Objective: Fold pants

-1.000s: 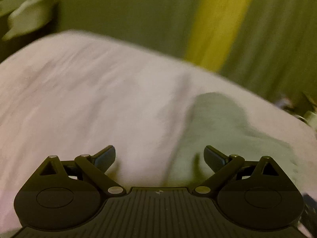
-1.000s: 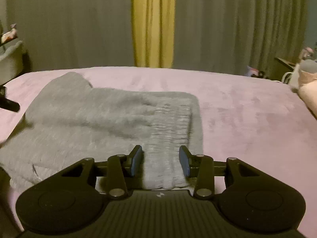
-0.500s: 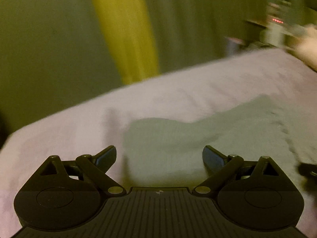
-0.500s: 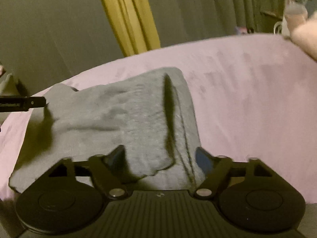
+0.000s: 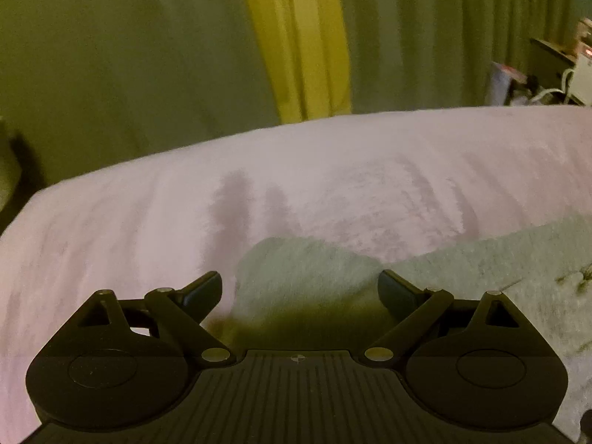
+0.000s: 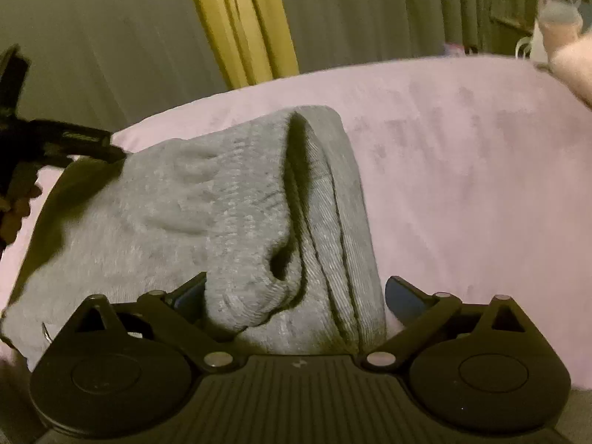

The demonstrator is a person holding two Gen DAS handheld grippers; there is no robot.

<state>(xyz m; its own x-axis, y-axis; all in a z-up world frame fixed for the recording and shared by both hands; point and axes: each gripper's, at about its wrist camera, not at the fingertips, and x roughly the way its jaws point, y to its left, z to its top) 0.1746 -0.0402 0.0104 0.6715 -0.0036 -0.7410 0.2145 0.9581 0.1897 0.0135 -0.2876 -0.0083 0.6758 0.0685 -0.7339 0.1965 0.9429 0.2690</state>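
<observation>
Grey knit pants [image 6: 207, 214] lie folded on the pink bed cover [image 6: 462, 170]. In the right wrist view their ribbed waistband end [image 6: 333, 244] and a rolled fold sit between the wide-open fingers of my right gripper [image 6: 296, 296]. My left gripper [image 5: 299, 288] is open too, with a rounded end of the pants [image 5: 307, 270] between its fingers. The left gripper also shows at the far left of the right wrist view [image 6: 74, 140], at the pants' far-left end.
Grey curtains with a yellow strip [image 5: 299, 44] hang behind the bed. A nightstand with clutter [image 5: 555, 74] stands at the back right. A pale pink object [image 6: 569, 63] lies at the bed's right edge.
Both grippers have moved in low over the pants. The right one opened wider, with the waistband end now between its fingers. The left swung round to the pants' other end.
</observation>
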